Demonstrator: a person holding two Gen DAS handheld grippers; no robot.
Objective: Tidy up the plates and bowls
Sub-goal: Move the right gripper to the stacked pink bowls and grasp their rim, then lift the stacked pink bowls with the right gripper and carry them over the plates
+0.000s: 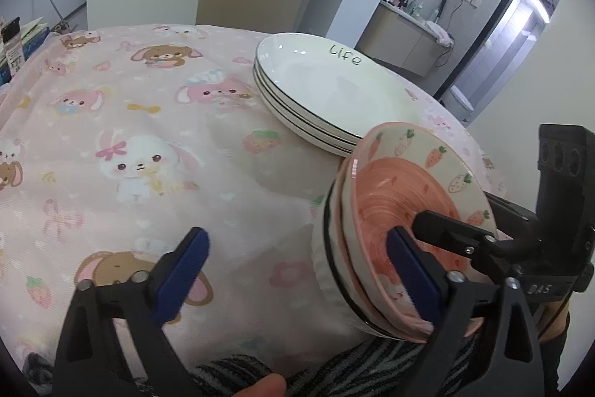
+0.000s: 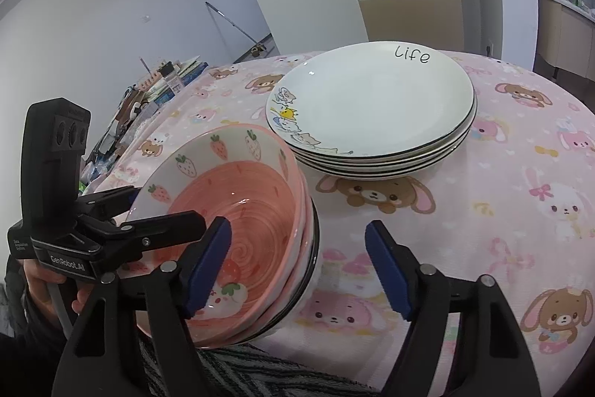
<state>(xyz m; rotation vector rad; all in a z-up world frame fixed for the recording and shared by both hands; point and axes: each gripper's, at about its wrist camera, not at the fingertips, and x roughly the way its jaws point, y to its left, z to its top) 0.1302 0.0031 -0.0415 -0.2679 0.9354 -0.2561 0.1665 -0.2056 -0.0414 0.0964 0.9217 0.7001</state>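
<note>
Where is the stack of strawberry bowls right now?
The strawberry bowls sit at the table's near edge, just in front of the white plate stack, low left in the right wrist view, low right in the left wrist view.

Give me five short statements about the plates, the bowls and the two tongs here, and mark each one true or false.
1. The top white plate bears the word "Life". True.
2. The white plates are spread out singly across the tablecloth. False: they lie in one stack.
3. The pink strawberry bowl sits nested on top of other bowls. True.
4. The left tongs are clamped shut on a white plate. False: they stand open, one blue pad in front of the pink bowl, the other over the cloth.
5. The right tongs are open, with one pad inside the pink bowl and the other outside the bowl stack. True.
</note>
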